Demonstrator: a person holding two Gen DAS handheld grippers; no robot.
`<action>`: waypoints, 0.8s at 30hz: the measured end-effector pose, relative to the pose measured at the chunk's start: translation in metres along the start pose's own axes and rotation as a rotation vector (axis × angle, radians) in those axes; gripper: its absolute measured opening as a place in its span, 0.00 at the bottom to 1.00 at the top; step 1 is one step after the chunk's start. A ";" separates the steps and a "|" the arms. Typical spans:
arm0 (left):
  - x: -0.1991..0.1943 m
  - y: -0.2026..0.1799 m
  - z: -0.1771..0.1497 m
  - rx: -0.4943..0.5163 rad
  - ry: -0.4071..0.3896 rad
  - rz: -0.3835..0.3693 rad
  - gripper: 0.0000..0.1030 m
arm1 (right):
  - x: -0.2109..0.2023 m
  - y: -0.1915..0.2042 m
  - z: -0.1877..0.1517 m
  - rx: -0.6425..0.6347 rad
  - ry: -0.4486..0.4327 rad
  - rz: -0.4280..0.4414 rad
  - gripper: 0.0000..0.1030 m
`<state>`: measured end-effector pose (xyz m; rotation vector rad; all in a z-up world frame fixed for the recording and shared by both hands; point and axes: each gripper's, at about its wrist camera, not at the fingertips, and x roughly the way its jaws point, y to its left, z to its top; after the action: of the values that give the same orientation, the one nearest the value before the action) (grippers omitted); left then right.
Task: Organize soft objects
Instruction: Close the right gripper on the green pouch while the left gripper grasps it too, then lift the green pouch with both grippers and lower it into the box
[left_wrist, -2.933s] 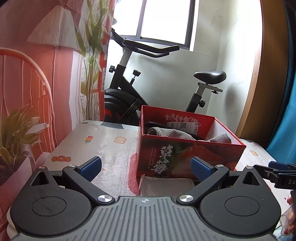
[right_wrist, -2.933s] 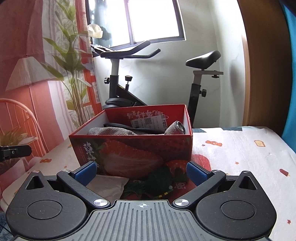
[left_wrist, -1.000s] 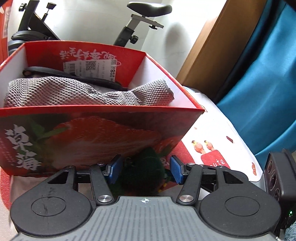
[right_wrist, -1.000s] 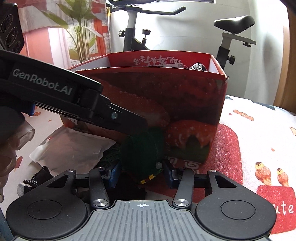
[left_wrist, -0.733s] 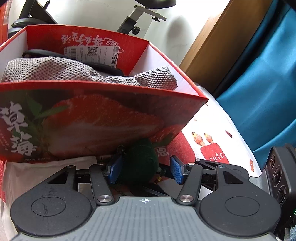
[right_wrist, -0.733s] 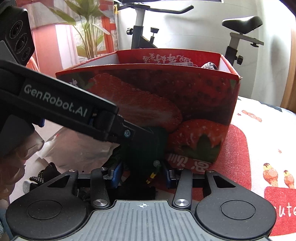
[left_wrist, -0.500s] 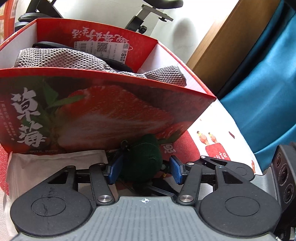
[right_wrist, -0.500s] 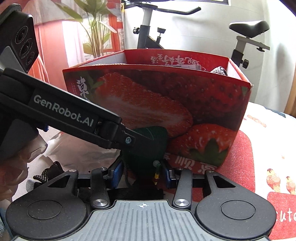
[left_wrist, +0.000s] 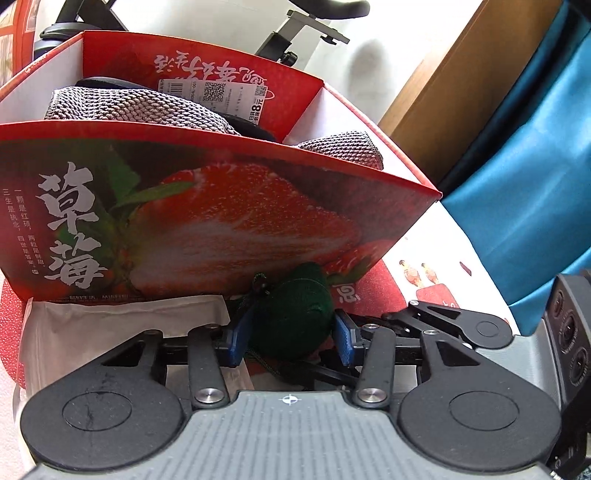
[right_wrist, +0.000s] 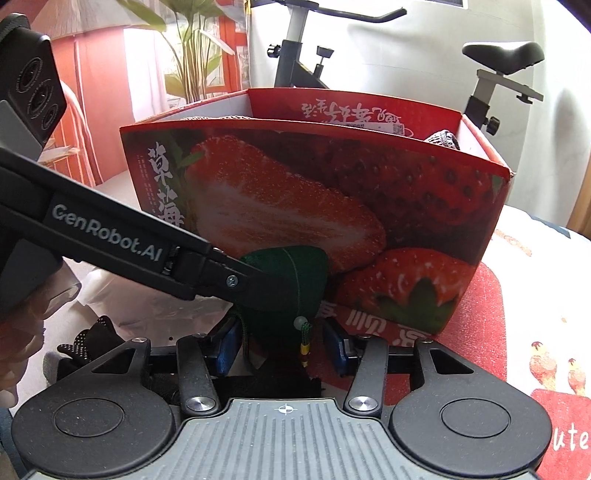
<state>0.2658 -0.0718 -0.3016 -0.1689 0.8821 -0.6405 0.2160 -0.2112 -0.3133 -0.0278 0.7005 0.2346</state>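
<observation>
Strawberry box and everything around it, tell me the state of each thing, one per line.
Box: open-topped, upright on the tablecloth.
Grey knit cloth: lying inside the box.
Green pouch: outside the box, against its front wall, gripped from both sides.
Left gripper: shut on the pouch.
Right gripper: shut on the pouch.
White bag: flat on the table, before the box.

Dark green pouch (left_wrist: 293, 317), red strawberry-printed box (left_wrist: 229, 218), grey knit cloth (left_wrist: 136, 109), blue-padded black tongs (left_wrist: 291, 338).
</observation>
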 end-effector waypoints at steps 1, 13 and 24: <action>0.000 0.000 0.000 -0.001 0.000 -0.001 0.48 | 0.002 0.000 0.002 -0.002 0.001 0.001 0.44; -0.044 -0.018 0.001 0.033 -0.102 -0.014 0.44 | -0.030 0.012 0.021 -0.042 -0.100 0.017 0.39; -0.121 -0.035 0.024 0.064 -0.254 -0.026 0.44 | -0.088 0.039 0.074 -0.162 -0.261 0.022 0.39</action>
<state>0.2127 -0.0315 -0.1918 -0.1993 0.6153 -0.6553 0.1888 -0.1834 -0.1979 -0.1417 0.4215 0.3090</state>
